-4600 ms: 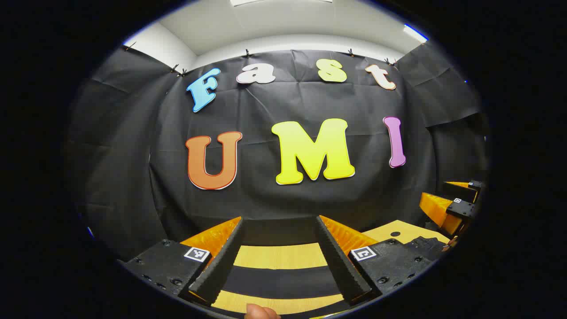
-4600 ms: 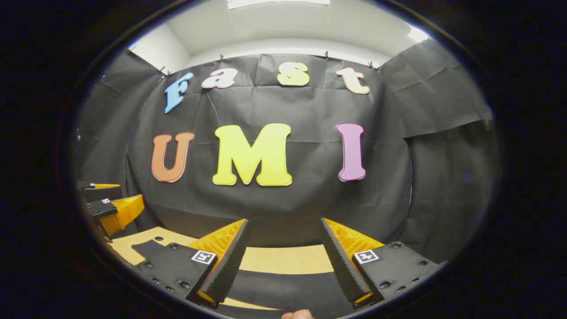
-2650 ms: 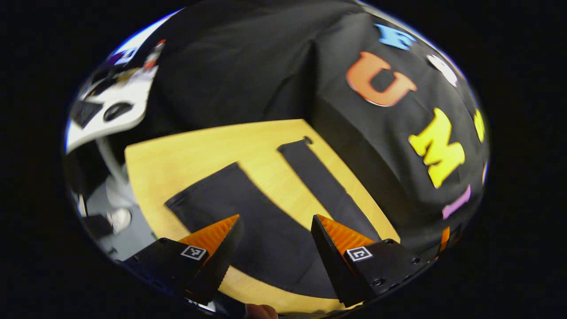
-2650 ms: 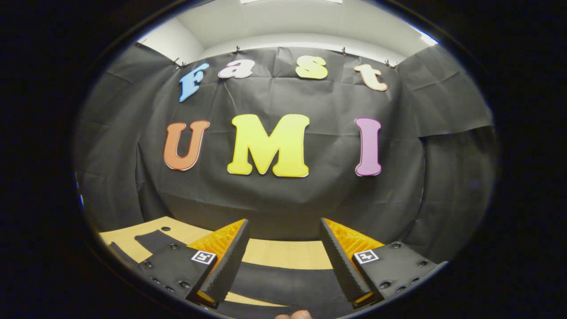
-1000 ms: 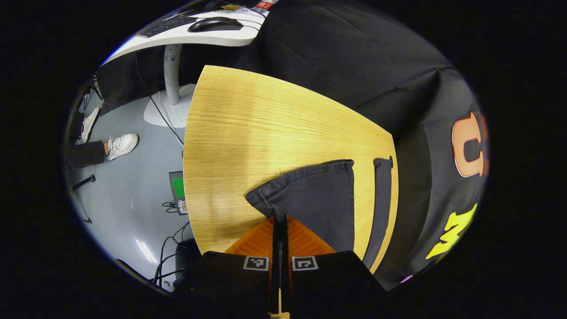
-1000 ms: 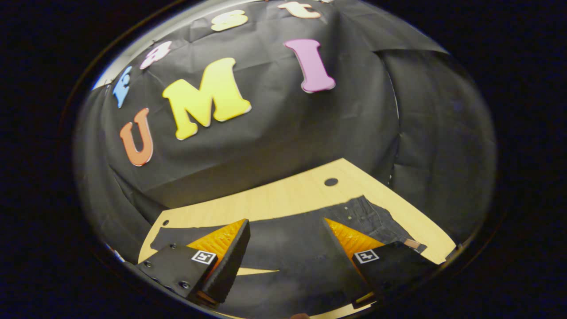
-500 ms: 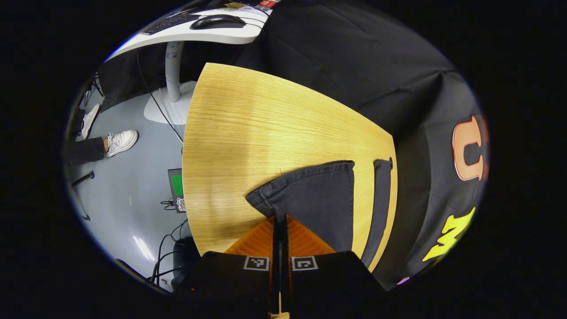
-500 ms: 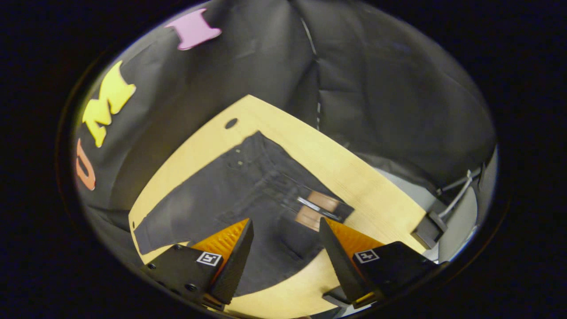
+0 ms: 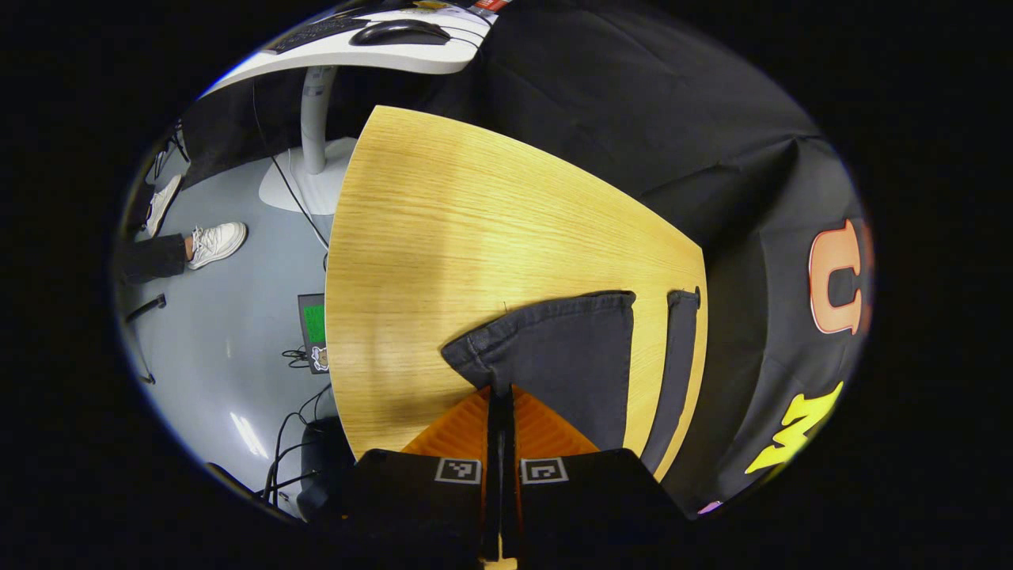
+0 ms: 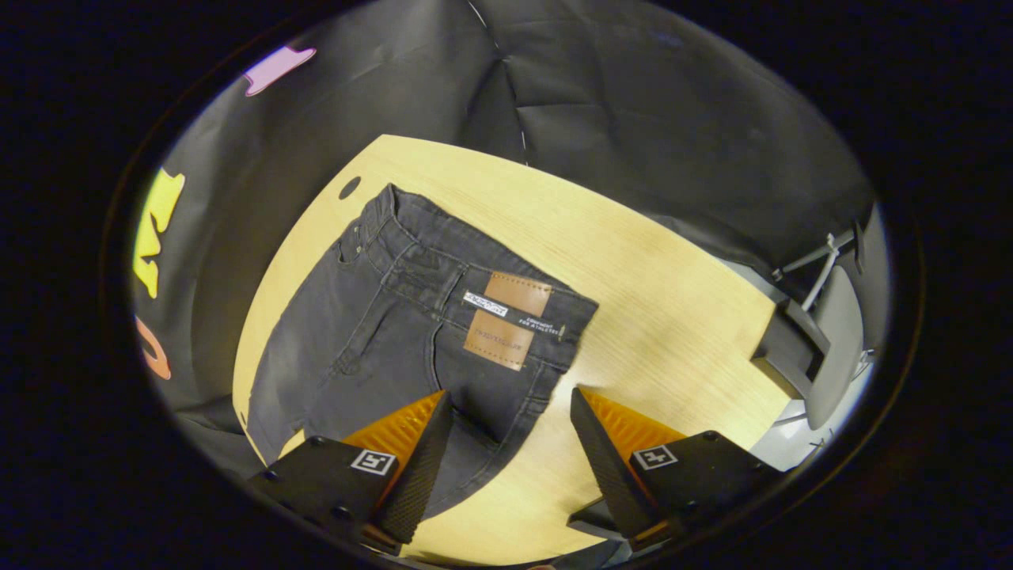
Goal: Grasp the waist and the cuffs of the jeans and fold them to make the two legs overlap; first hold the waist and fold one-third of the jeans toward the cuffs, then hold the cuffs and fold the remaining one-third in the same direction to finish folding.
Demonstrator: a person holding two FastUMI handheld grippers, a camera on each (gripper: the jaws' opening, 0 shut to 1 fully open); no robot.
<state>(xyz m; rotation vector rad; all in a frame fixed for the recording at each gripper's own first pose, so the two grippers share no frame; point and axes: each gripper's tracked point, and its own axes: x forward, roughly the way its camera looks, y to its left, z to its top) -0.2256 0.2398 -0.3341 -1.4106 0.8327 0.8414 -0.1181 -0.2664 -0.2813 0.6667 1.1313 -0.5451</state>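
Observation:
Dark grey jeans lie flat on the wooden table (image 9: 443, 237). In the left gripper view the near leg's cuff (image 9: 554, 348) is puckered up where my left gripper (image 9: 500, 393) is shut on its hem; the far leg (image 9: 679, 356) lies along the table's edge. In the right gripper view the waist (image 10: 443, 269) with its brown leather patch (image 10: 506, 321) faces me. My right gripper (image 10: 510, 396) hangs open above the waistband's near corner, with its left finger (image 10: 415, 455) over the denim and its right finger (image 10: 613, 459) over bare wood.
A white desk with a mouse and keyboard (image 9: 380, 36) stands beyond the table's left end, with cables and a person's white shoe (image 9: 215, 237) on the grey floor. A grey chair (image 10: 823, 348) sits off the table's right end. A small hole (image 10: 349, 188) marks the tabletop.
The right gripper has swung down and to the right, from facing the wall to hanging over the waist, still open. The left gripper went down to the near cuff, shut on it and now holds still.

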